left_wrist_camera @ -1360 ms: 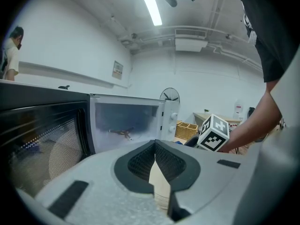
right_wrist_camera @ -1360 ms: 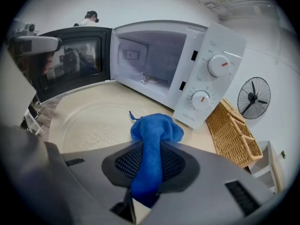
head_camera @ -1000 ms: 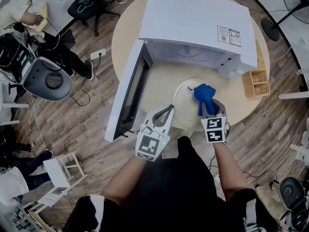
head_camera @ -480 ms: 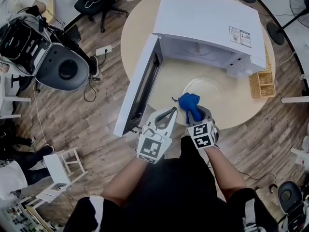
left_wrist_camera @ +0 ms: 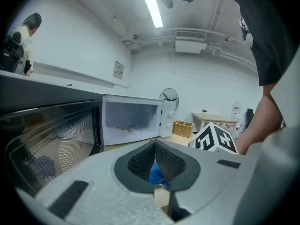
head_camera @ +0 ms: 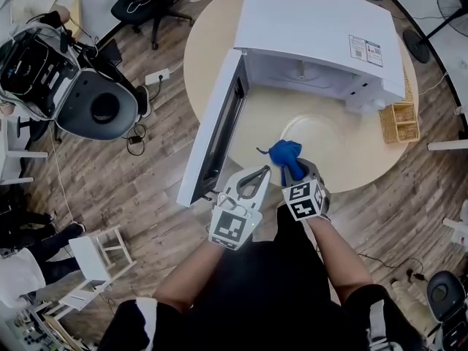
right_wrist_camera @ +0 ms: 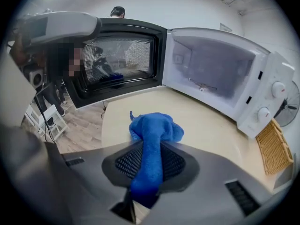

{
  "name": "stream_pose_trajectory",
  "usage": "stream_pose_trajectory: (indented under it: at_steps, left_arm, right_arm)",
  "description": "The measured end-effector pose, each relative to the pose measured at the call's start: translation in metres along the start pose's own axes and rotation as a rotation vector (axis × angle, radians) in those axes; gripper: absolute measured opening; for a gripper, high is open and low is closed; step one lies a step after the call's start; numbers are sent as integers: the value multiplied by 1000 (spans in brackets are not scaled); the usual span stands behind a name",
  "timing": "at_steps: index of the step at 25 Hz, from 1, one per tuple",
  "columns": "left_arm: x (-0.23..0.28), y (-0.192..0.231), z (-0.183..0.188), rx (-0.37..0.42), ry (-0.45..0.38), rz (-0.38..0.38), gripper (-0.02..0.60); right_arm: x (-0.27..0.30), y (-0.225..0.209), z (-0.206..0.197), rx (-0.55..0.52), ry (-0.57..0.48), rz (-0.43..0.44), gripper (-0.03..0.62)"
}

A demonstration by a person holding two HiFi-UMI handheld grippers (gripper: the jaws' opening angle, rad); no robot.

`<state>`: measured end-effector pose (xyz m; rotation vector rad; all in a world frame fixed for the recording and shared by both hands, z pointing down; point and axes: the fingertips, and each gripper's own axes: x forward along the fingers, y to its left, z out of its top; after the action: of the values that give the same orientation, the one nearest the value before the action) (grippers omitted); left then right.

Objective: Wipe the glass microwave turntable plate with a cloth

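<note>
The clear glass turntable plate point(head_camera: 318, 136) lies flat on the round wooden table point(head_camera: 219, 42), in front of the open white microwave point(head_camera: 322, 28). My right gripper point(head_camera: 294, 168) point(right_wrist_camera: 150, 150) is shut on a blue cloth point(head_camera: 285, 154) point(right_wrist_camera: 153, 131), whose bunched end hangs over the plate's near-left rim. I cannot tell whether it touches the glass. My left gripper point(head_camera: 259, 172) point(left_wrist_camera: 154, 148) is shut with nothing in it, just left of the right one and off the plate. Past its jaws, the left gripper view shows a bit of the blue cloth point(left_wrist_camera: 157, 173).
The microwave door point(head_camera: 216, 126) point(right_wrist_camera: 117, 60) swings out to the left over the table edge. A wicker basket point(head_camera: 399, 123) point(right_wrist_camera: 269, 146) stands to the right of the microwave. Office chairs point(head_camera: 99, 104), a white stool point(head_camera: 95, 258) and cables point(head_camera: 135, 141) are on the wood floor at left.
My right gripper has carried the blue cloth from the middle of the plate leftward to its near-left rim. The left gripper stays shut beside it.
</note>
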<state>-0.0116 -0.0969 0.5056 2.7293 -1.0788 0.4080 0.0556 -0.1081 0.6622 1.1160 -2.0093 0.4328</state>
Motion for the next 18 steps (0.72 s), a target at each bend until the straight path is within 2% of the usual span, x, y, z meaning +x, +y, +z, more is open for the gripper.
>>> stream_pose_trajectory:
  at_steps: [18]
  left_arm:
    - [31, -30, 3, 12, 3, -94, 5]
  right_arm:
    - [-30, -60, -54, 77, 45, -147, 86]
